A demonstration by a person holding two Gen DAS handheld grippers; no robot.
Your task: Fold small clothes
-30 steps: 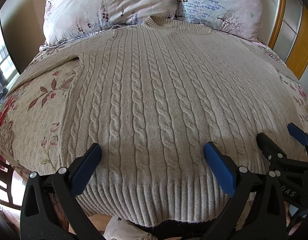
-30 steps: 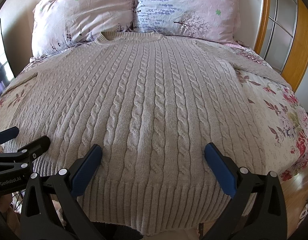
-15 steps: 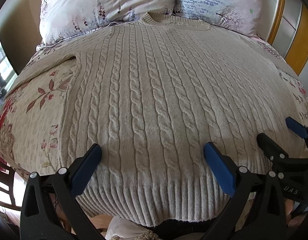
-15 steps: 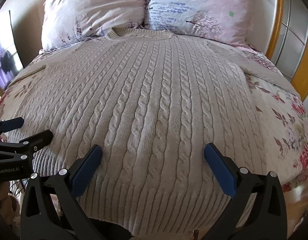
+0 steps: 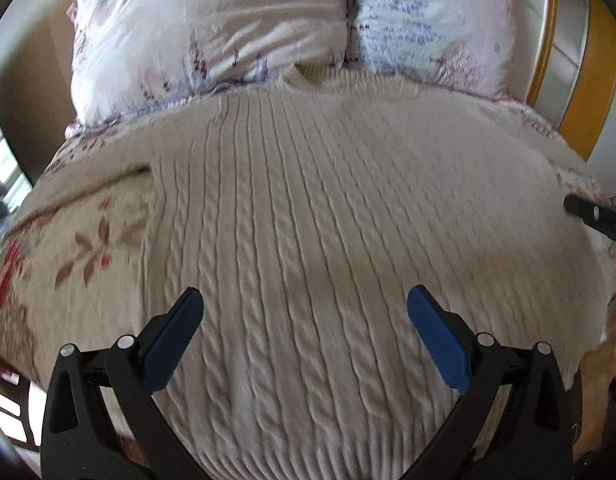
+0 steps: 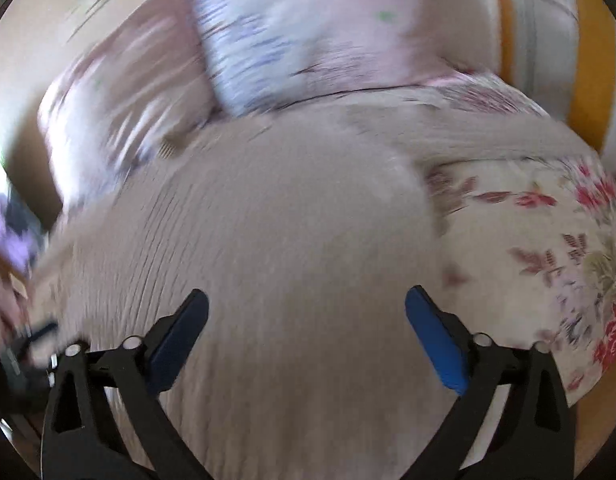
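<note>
Here, cable-knit beige sweater (image 5: pixel 308 216) — floral bedspread (image 5: pixel 68 248)

Sweater (image 5: pixel 327 220) flat on bed (image 5: pixel 68 260), pillows (image 5: pixel 212 28) behind.

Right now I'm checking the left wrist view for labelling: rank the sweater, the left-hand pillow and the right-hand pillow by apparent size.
1. sweater, by far the largest.
2. left-hand pillow.
3. right-hand pillow, though partly cropped, so the pillows' order is unsure.

Sweater (image 5: pixel 308 220) – cable-knit, matt; pillows (image 5: pixel 212 40) – smooth printed cloth; headboard (image 5: pixel 587 60) – glossy wood.
</note>
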